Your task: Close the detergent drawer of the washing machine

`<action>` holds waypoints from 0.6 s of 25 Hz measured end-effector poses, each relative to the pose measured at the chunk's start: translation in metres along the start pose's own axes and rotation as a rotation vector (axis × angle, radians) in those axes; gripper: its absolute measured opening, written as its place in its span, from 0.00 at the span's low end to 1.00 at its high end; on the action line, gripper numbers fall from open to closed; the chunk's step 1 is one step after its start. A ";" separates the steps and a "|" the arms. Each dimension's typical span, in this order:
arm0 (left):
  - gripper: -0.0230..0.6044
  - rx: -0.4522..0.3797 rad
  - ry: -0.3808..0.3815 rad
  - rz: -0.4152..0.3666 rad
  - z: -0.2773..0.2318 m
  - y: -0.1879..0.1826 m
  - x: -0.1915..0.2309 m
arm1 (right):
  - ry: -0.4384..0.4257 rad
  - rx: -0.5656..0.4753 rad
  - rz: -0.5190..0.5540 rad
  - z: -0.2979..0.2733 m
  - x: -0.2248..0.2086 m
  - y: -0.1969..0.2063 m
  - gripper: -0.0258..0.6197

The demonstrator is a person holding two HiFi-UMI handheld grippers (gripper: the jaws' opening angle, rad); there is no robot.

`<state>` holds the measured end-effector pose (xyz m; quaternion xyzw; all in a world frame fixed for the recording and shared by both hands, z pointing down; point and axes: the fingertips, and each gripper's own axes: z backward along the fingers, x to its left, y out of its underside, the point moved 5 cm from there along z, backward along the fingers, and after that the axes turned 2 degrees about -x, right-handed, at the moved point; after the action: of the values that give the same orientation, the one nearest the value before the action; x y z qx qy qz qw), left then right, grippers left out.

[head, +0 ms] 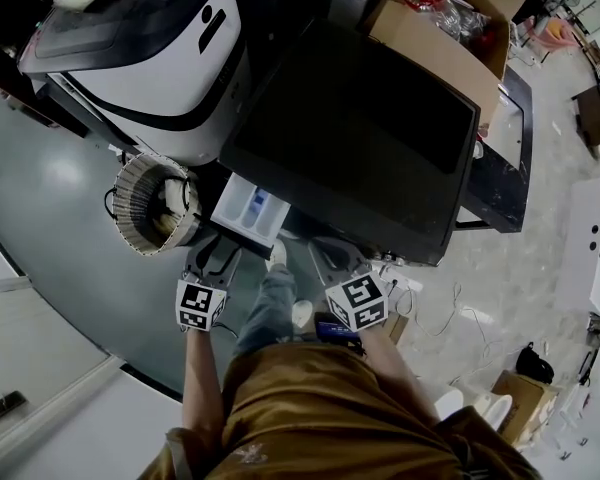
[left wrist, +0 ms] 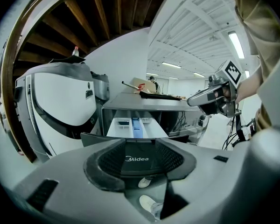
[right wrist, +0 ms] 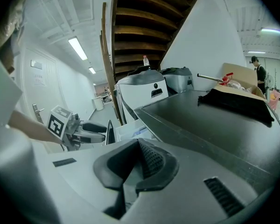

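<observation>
The washing machine (head: 360,138) has a dark top. Its white detergent drawer (head: 252,211) sticks out toward me at the front left corner, with blue and white compartments showing (left wrist: 135,126). My left gripper (head: 212,263) hangs just in front of the drawer, jaws wide open. The drawer's dark front panel (left wrist: 136,158) shows in the gap between the pads, and they do not press on it. My right gripper (head: 340,263) is held beside it at the machine's front edge, open and empty (right wrist: 137,160). Each gripper view shows the other gripper, the right gripper (left wrist: 210,97) and the left gripper (right wrist: 91,132).
A white appliance with a dark lid (head: 150,58) stands left of the washer. A round woven basket (head: 155,203) sits on the floor beside the drawer. An open cardboard box (head: 450,18) rests behind the washer. Cables (head: 440,308) lie on the floor at right.
</observation>
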<state>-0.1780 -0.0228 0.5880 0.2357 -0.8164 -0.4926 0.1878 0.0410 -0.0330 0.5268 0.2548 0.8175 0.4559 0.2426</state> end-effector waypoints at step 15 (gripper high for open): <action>0.37 0.005 0.004 0.000 -0.011 -0.006 0.002 | 0.008 -0.010 -0.008 -0.001 -0.009 -0.006 0.06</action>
<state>-0.1722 -0.0338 0.5878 0.2373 -0.8172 -0.4901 0.1890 0.0456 -0.0419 0.5238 0.2484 0.8172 0.4601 0.2425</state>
